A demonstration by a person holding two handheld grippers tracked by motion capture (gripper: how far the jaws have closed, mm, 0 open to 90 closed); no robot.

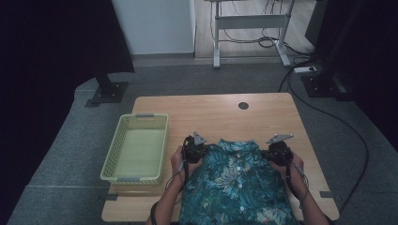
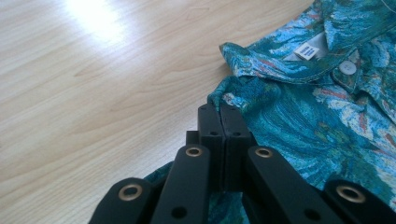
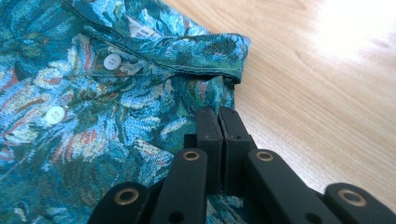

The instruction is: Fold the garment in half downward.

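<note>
Looking at where the cloth sits against each set of jaws, that's really what the next move hangs on; the left gripper [image 1: 194, 149] has its jaws pressed together on a bit of the shirt [image 1: 237, 185] right at the tips, at the shoulder just below the collar [image 2: 261, 60], and the rest of the fabric spreads off to the right of those jaws in the left gripper view; the right gripper [image 1: 278, 149] mirrors it, jaws closed on the other shoulder edge, with the shirt fanning out to the left of them and bare table [image 3: 322, 93] to the right; so both are pinching the garment, one shoulder each, neither hand nearer than the other as far as I can tell; the line between the two pinch points runs across the shirt's width, while its long axis runs from the collar back toward the person; my guess is any lift or fold has to keep both ends moving together or the cloth skews; the shirt itself is a teal floral print, buttoned up with white buttons [image 3: 112, 61], front side up, label [image 2: 308, 51] visible inside the collar; it lies flat on the table's near half; a pale green basket [image 1: 117, 140] sits well off beyond the left gripper.
</note>
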